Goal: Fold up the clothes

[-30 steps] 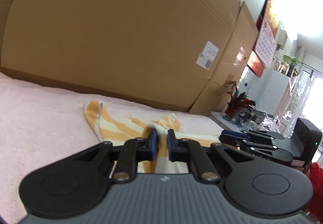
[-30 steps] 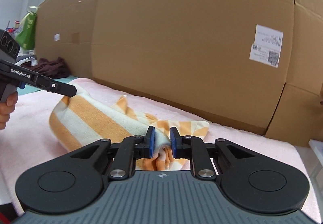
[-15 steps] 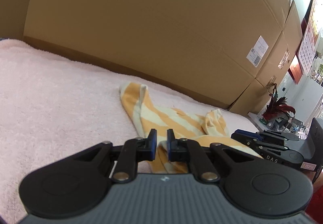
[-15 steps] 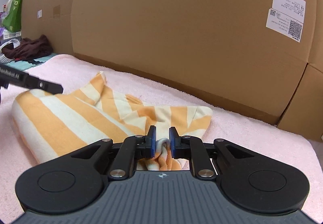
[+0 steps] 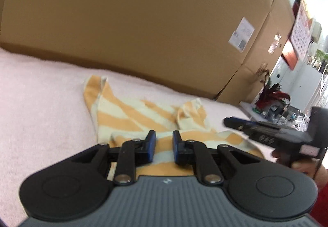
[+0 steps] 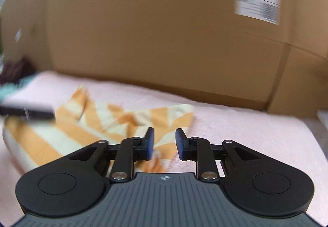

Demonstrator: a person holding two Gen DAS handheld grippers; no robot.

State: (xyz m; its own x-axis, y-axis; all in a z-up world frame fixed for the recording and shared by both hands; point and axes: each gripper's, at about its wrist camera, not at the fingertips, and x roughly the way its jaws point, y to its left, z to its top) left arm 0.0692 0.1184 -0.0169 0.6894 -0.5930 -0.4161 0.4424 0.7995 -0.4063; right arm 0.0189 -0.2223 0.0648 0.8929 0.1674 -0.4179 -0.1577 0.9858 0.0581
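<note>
An orange and cream striped garment [image 5: 133,112] lies spread on the pink towel surface [image 5: 41,108]. My left gripper [image 5: 163,139] hovers over its near edge, jaws parted, nothing between them. In the right wrist view the same garment [image 6: 98,124] lies ahead and to the left, and my right gripper [image 6: 164,139] is open above its near right corner, holding nothing. The right gripper [image 5: 266,132] also shows at the right of the left wrist view, and the left gripper's finger [image 6: 28,113] shows blurred at the left of the right wrist view.
A tall cardboard wall [image 5: 143,22] with a white label [image 5: 243,34] closes off the far side of the pink surface [image 6: 246,134]. Dark clothing [image 6: 14,71] lies far left. A cluttered shelf with a plant [image 5: 270,95] stands beyond the right edge.
Both grippers were shut on the striped garment; now both have opened and let it go. The garment has dropped and lies flatter on the towel.
</note>
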